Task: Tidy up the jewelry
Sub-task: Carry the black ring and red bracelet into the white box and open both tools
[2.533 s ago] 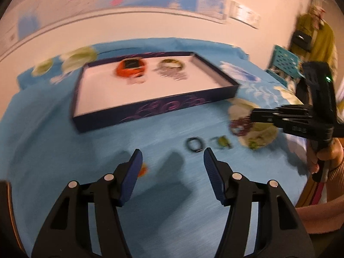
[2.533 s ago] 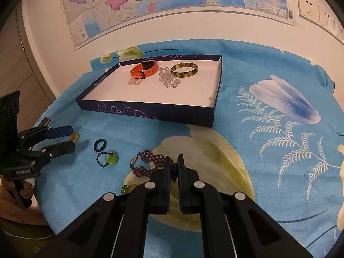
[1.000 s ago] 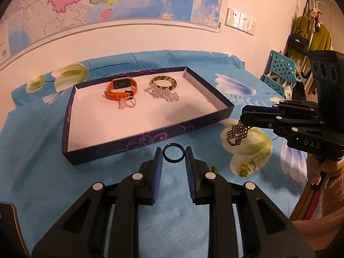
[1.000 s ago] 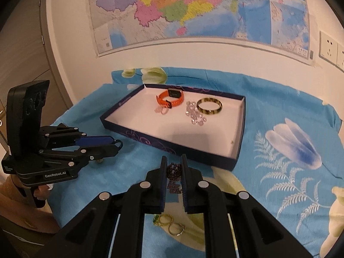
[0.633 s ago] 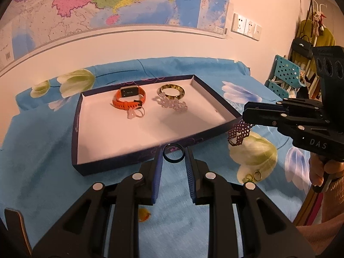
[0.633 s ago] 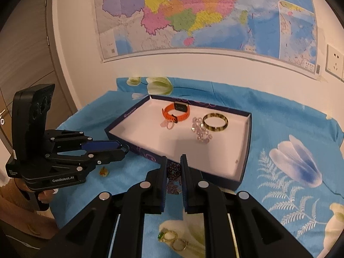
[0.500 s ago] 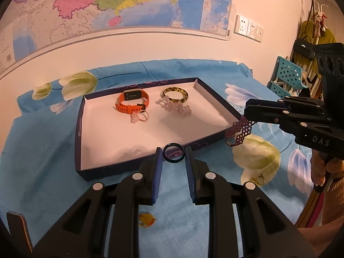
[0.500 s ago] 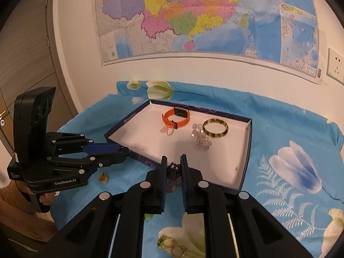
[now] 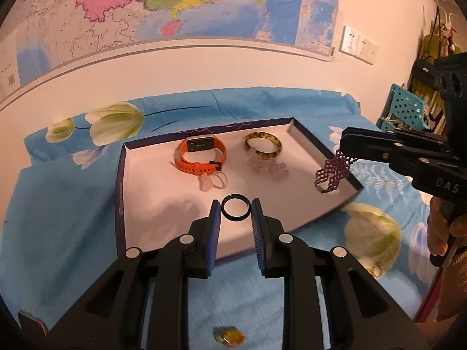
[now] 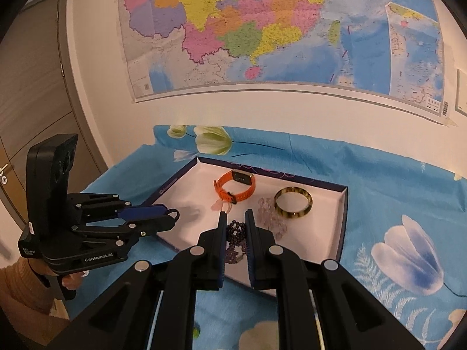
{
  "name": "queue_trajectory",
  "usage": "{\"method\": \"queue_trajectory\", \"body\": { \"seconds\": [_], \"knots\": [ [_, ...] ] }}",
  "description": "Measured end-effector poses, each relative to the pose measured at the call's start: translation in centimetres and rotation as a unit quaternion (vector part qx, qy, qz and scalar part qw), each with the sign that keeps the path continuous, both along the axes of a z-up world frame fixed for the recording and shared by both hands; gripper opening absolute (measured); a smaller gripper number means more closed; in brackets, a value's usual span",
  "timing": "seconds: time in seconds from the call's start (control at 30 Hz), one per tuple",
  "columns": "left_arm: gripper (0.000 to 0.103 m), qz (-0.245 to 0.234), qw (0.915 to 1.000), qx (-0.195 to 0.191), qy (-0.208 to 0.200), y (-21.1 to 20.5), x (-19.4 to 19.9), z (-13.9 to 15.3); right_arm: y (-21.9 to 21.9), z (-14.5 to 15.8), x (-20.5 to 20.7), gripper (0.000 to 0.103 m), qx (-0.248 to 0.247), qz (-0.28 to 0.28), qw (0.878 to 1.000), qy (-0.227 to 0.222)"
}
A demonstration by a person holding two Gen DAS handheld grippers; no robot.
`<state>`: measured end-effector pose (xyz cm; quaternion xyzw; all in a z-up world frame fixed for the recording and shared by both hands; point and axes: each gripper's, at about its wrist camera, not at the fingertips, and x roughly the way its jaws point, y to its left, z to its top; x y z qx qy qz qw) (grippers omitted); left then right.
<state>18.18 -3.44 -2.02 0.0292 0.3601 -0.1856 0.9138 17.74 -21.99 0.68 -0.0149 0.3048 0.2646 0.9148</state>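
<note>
A small yellowish trinket on the cloth is too blurred to identify, perhaps a ring. The right fingers hide most of the beaded bracelet.

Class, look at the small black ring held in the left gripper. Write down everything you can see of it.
The small black ring is a thin, plain, glossy dark band, unbroken and empty in the middle. It is pinched at its two sides between the blue pads of the left gripper, facing the camera, lifted above the near part of the white-lined, dark blue tray. Nothing else touches it.
</note>
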Motion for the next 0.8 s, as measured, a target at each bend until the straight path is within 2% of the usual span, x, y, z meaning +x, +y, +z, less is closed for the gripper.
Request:
{"method": "queue_trajectory", "body": {
  "seconds": [0.4, 0.8],
  "knots": [
    [0.022, 0.005, 0.9996, 0.016, 0.025, -0.9, 4.2, -1.7, 1.2, -1.8, 5.0, 0.010, 0.009, 0.006, 0.999, 0.037],
    [0.022, 0.022, 0.9977, 0.019, 0.060, -0.7, 6.9, -3.7, 1.3, -3.9, 7.8, 0.011, 0.000, 0.007, 0.997, 0.071]
  ]
}}
